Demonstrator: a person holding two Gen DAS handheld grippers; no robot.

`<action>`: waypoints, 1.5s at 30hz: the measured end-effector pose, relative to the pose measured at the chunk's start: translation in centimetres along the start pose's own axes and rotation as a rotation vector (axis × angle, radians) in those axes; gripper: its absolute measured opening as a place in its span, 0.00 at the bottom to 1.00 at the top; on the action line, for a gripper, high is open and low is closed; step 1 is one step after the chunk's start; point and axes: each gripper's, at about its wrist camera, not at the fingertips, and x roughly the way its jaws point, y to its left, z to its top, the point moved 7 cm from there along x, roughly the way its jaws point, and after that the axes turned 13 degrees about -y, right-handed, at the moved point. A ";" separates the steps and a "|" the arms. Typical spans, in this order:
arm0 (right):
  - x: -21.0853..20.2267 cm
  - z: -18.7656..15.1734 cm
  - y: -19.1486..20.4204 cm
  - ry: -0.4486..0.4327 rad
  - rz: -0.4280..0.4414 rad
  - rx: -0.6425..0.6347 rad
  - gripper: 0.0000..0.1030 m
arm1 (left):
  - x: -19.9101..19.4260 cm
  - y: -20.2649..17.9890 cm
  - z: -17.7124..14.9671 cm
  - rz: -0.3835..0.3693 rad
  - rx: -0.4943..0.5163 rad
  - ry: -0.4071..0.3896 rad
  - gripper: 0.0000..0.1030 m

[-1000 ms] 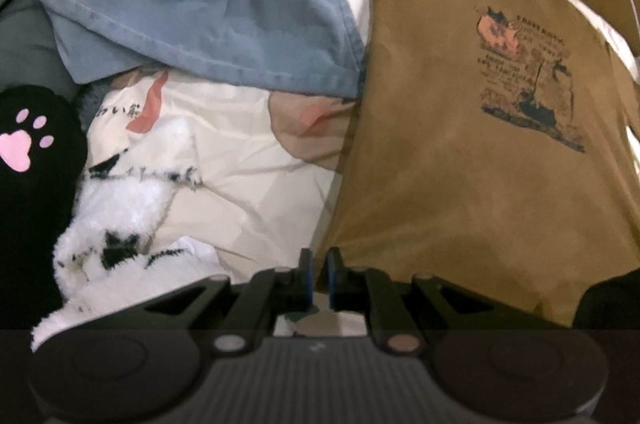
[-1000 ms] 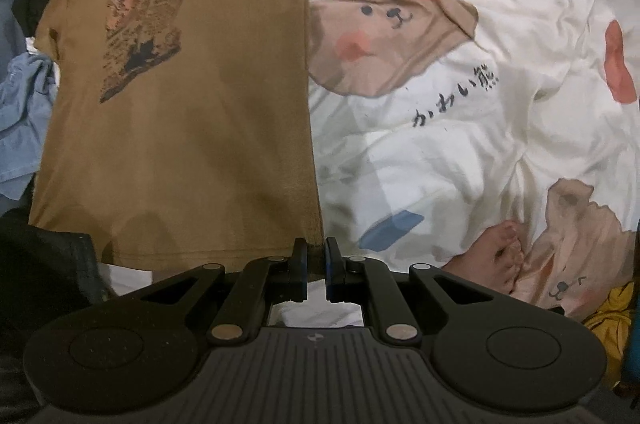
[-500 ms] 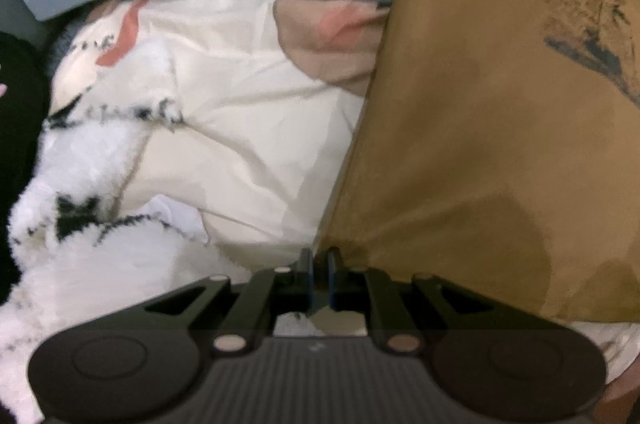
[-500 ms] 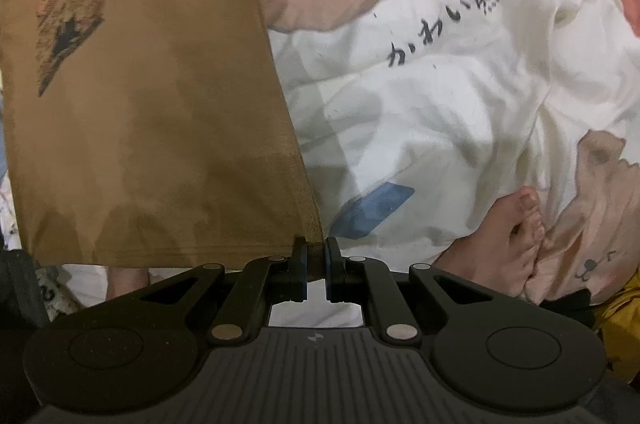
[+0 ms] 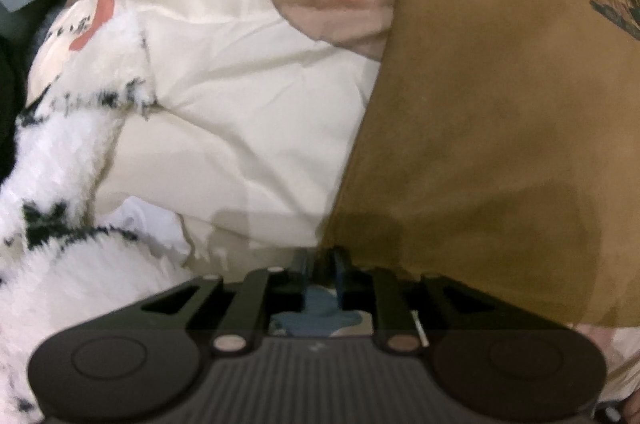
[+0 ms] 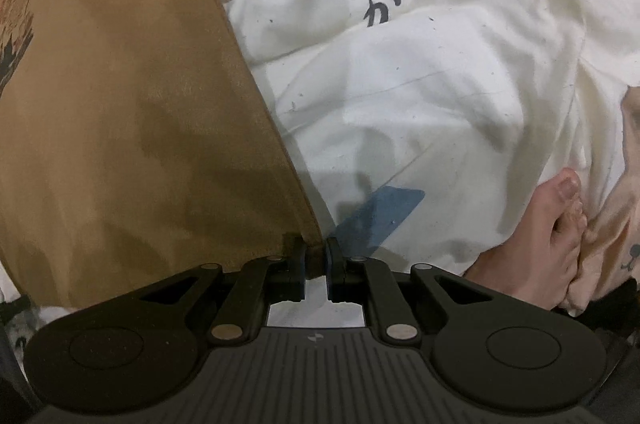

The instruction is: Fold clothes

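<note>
Both grippers same build: matte black plastic throughout. Left gripper [image 5: 322, 258]: wide body with ribbed, grooved centre panel, a small pale logo mark at its top edge, and a round raised disc on each side. Two angled linkage bars per side with triangular cut-outs; each inner bar has a silvery round pivot pin at its base and a smaller pin near the tip. Slim fingers with blue pads on the inner faces (blurred in this view). Right gripper [image 6: 316, 256]: identical layout, sharper view, blue pads [image 6: 327, 256] clear. A bare foot [image 6: 560, 232] of the person shows; no clothing visible on it.
</note>
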 end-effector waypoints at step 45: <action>-19.5 9.4 12.3 -0.472 0.125 -0.075 0.53 | -18.8 7.5 20.1 -0.042 -0.090 -0.439 0.63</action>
